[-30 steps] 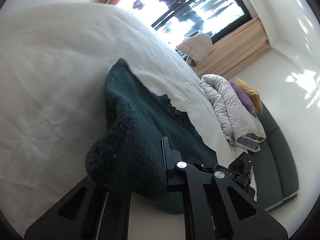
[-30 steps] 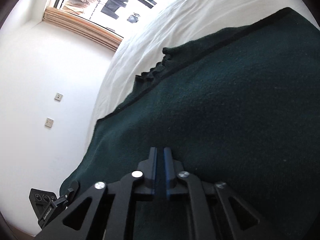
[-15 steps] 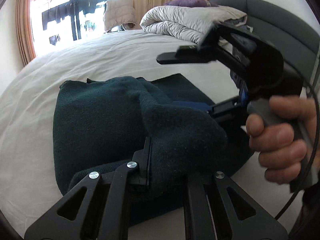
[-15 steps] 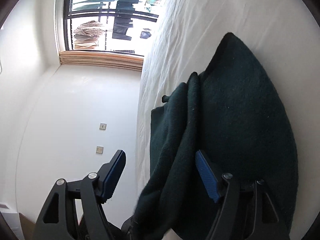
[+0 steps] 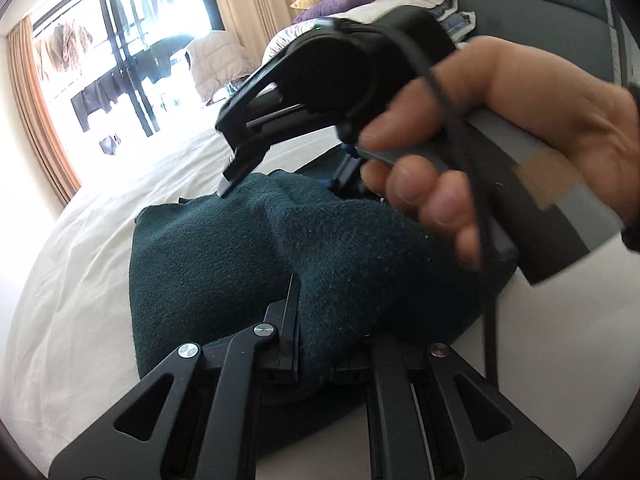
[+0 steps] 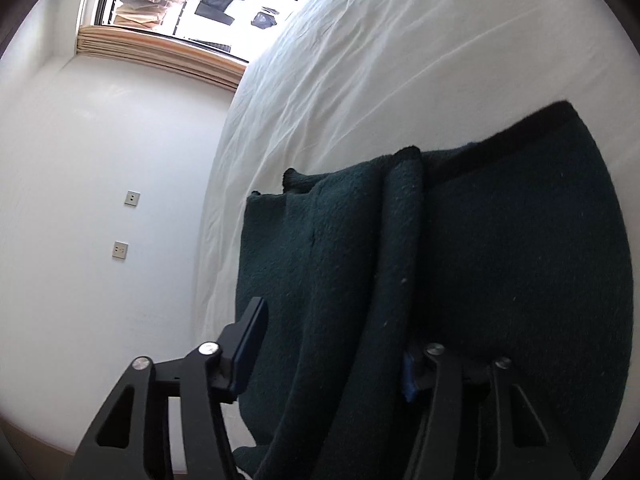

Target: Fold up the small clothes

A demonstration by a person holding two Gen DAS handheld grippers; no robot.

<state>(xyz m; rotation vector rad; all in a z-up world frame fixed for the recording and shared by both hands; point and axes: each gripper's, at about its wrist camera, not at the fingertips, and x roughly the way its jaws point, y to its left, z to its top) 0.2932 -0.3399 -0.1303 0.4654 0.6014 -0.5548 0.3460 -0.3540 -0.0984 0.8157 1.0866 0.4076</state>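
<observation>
dark green knit (image 5: 208, 264) bunched on the white bed (image 5: 80, 264), left gripper (image 5: 320, 344) still pinching a fold, right gripper (image 6: 328, 344) jaws spread around hanging layers, right hand (image 5: 500, 140) now way closer than before

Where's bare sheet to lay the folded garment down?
Bare white bed sheet lies left of the dark green garment, out toward the window. Crowded right: right hand and right gripper, quilt pile beyond.
</observation>
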